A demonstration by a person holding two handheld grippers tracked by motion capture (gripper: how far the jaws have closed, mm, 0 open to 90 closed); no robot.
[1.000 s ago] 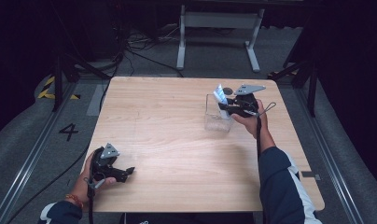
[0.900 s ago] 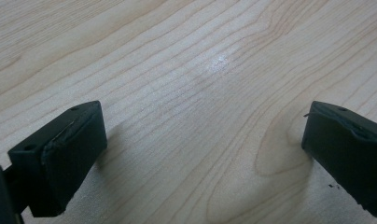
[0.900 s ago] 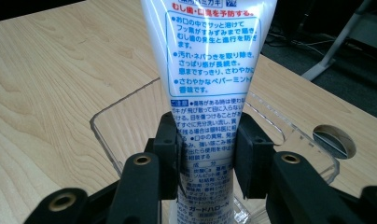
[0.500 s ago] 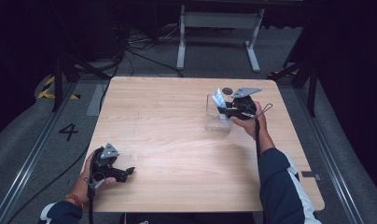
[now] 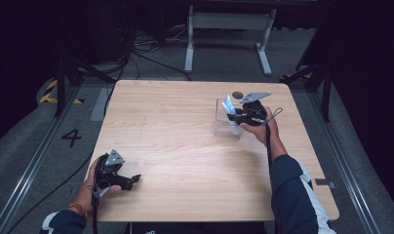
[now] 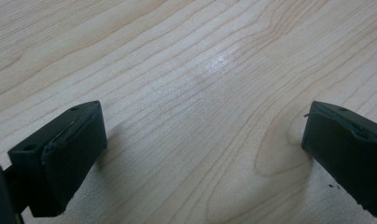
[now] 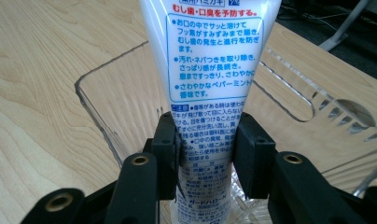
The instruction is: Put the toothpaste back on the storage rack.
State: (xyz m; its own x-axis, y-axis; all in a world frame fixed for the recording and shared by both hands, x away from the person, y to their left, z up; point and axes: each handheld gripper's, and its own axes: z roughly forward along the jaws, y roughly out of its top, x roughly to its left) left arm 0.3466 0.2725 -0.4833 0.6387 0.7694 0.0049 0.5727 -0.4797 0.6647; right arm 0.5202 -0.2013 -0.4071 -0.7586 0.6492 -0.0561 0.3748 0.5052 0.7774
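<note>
Right gripper [image 7: 204, 149]: jaws clamped on a white tube [image 7: 210, 70], held over a clear plastic box [image 5: 226, 122] at the counter's [image 5: 185, 141] far right.
Left gripper [image 6: 203, 149]: jaws wide apart, holding nothing, low over bare wood near the front left corner.

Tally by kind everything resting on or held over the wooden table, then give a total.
Handheld grippers: 2, the left gripper and the right gripper
Clear plastic containers: 1
White toothpaste tubes: 1
Total: 4
</note>
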